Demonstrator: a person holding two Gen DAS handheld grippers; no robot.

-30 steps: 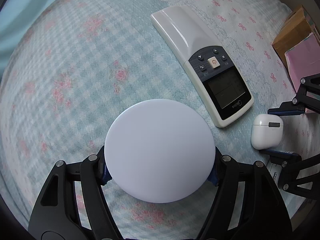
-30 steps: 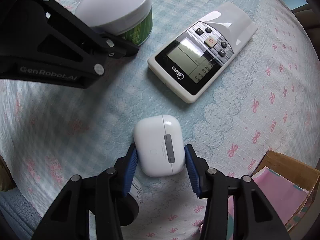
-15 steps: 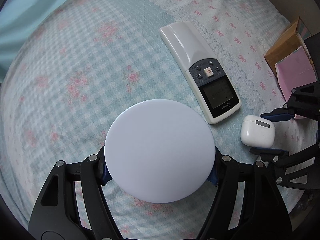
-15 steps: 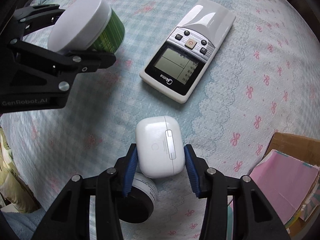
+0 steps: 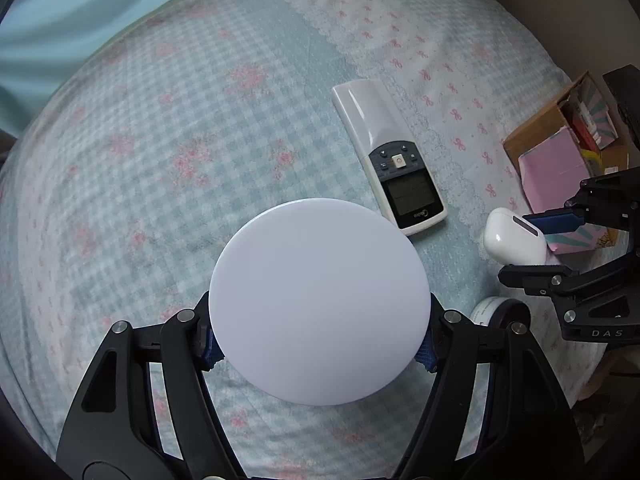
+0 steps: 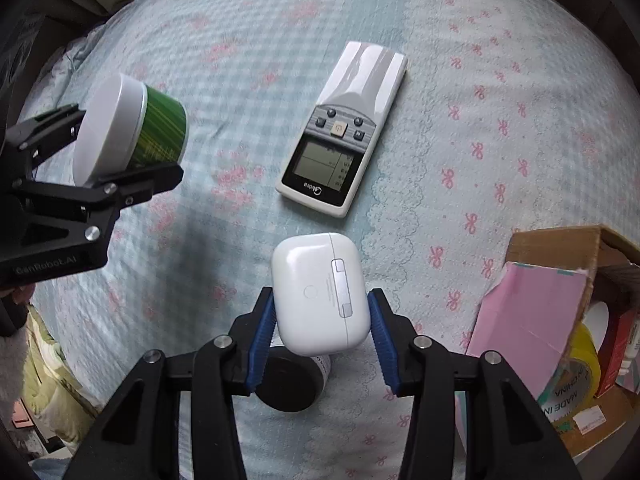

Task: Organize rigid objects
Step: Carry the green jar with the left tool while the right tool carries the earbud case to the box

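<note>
Setting: Bedspread (image 6: 500, 92) in pale blue check with pink bows, a cardboard box (image 6: 560, 248) of oddments at its right edge.

Left gripper (image 5: 320, 344): clenched on a green jar (image 6: 160, 132) by its white lid (image 5: 320, 300), held clear of the cloth.

Right gripper (image 6: 320, 332): grasping a white earbud case (image 6: 320, 296) between blue pads (image 6: 262, 340), hinge side up.

Change: over the last second both grippers have risen; the remote control (image 6: 344, 132) now looks smaller and farther off in both wrist views, and the case has swung toward the box.

Still on the bed: the remote, face up, well apart from both loads, and a dark round container (image 6: 292, 384) under the right gripper, what it is unclear from here.

Meaning for the task: two rigid items look lifted and in transit, probably bound for the box; two remain to be sorted.

Watch: the smooth case sits forward in the pads and could slip if tilted.
</note>
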